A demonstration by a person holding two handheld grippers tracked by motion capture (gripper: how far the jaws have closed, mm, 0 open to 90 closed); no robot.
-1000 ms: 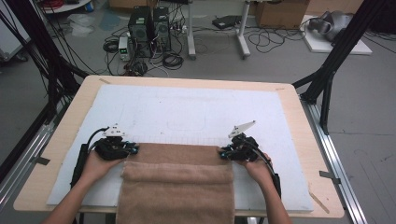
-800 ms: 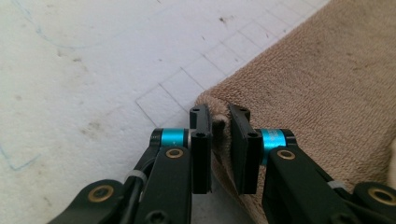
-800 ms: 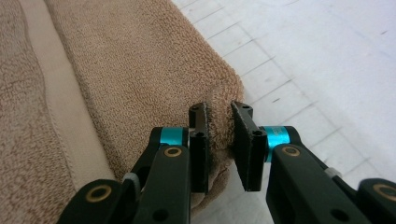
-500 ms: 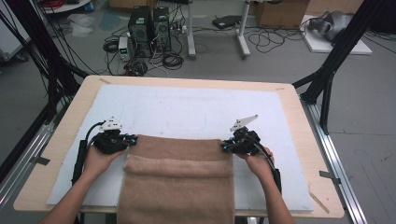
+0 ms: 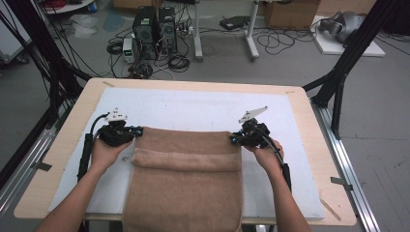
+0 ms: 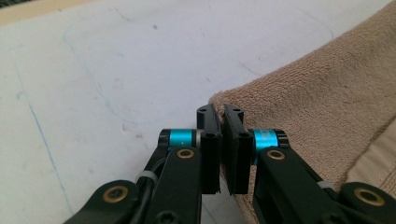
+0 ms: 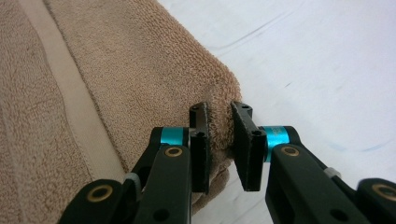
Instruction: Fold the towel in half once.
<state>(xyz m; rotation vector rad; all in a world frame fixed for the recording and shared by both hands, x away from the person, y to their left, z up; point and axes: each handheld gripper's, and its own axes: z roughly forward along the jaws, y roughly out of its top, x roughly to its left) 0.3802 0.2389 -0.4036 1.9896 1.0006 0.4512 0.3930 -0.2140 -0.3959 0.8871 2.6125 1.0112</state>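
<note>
On the table (image 5: 309,121), left gripper (image 6: 223,122) seemingly pinches the towel (image 5: 186,164) corner; right gripper (image 7: 219,123) clamps the other.

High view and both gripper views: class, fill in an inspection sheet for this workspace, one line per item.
Surface: white mat on a wooden table.
Job's things: brown towel, far edge folded over, near end hanging off the table.
Clutter: nothing seen on the mat.
Grippers: left hand-held gripper shut on a far towel corner; right hand-held gripper clamps the other corner.
Cables: one trails from each gripper; tangled cables on the floor.
Surroundings: computer towers, black frame legs.
</note>
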